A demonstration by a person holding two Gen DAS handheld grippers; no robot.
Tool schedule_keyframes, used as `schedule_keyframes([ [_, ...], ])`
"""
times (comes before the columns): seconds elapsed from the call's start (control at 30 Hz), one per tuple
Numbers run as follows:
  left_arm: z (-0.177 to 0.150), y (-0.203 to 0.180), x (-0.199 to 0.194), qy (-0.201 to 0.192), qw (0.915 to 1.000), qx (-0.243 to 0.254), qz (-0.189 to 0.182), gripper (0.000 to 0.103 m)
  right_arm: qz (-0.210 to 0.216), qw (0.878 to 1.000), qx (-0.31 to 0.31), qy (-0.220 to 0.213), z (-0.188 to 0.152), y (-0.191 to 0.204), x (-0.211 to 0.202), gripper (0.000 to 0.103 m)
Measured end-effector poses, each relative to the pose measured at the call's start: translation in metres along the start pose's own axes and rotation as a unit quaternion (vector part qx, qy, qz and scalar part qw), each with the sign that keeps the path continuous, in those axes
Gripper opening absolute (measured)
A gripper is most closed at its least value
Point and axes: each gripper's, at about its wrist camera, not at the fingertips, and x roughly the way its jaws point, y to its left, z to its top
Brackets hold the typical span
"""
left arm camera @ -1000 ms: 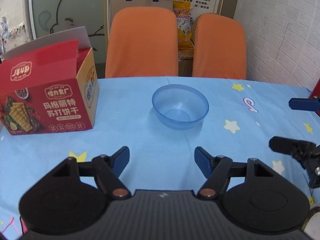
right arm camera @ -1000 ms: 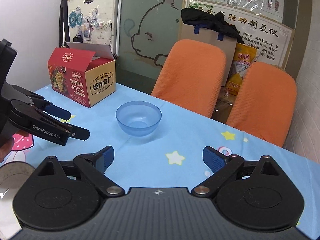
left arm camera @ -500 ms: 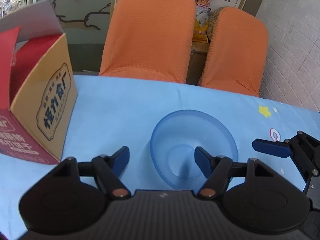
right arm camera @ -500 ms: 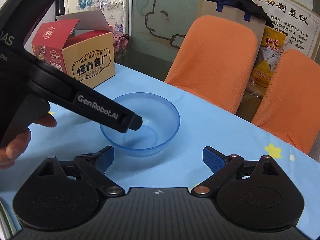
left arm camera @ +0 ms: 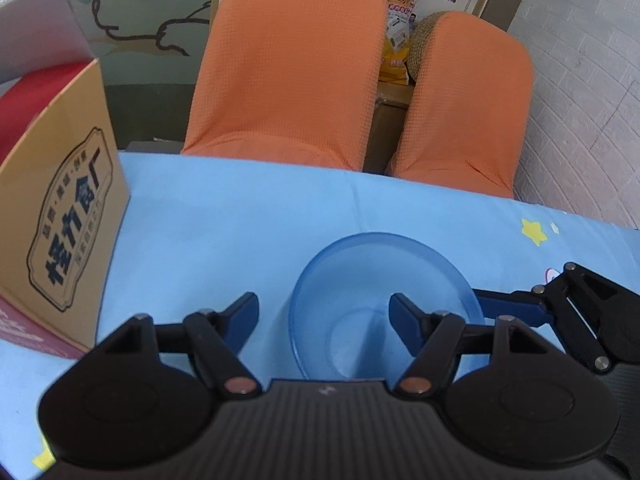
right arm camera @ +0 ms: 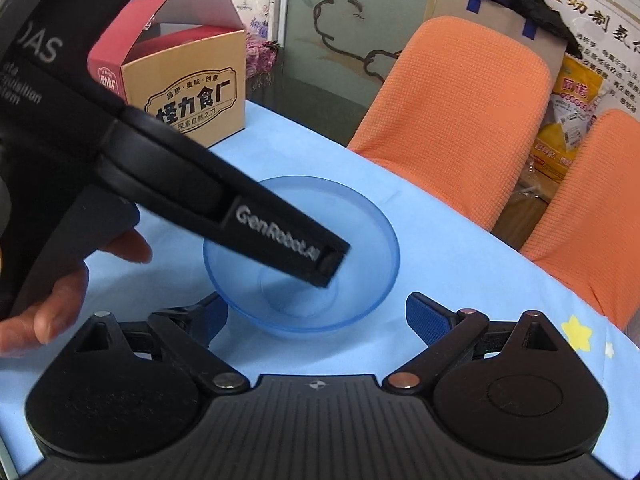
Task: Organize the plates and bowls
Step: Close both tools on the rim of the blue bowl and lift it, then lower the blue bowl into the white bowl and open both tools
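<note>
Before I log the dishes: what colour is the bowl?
The bowl is see-through blue, shown best in the right wrist view.

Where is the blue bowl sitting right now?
The blue bowl sits upright on the blue tablecloth, right of the snack box, with both open claws straddling its rim: left claw and right claw.

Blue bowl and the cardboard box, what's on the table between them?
Only bare blue tablecloth lies between the bowl and the box in the left wrist view.
</note>
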Motion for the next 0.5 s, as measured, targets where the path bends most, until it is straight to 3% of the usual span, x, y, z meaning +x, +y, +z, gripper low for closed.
schedule_keyframes([
  [0.07, -0.002, -0.001, 0.001, -0.008, 0.9999, 0.015, 0.004, 0.068, 0.002, 1.0, 0.003, 0.002, 0.0, 0.0, 0.003, 0.103],
  [0.1, -0.003, -0.002, 0.001, -0.012, 0.9996, 0.023, 0.009, 0.053, 0.004, 1.0, 0.006, 0.001, 0.0, -0.001, 0.005, 0.103],
  [0.23, -0.005, -0.004, -0.003, -0.013, 0.9991, 0.038, 0.011, 0.03, -0.002, 1.0, 0.004, -0.019, -0.001, 0.001, 0.002, 0.103],
  [0.5, -0.003, -0.015, -0.042, -0.046, 0.9983, 0.035, -0.003, 0.029, -0.024, 0.998, -0.007, -0.059, 0.005, 0.007, -0.03, 0.103],
])
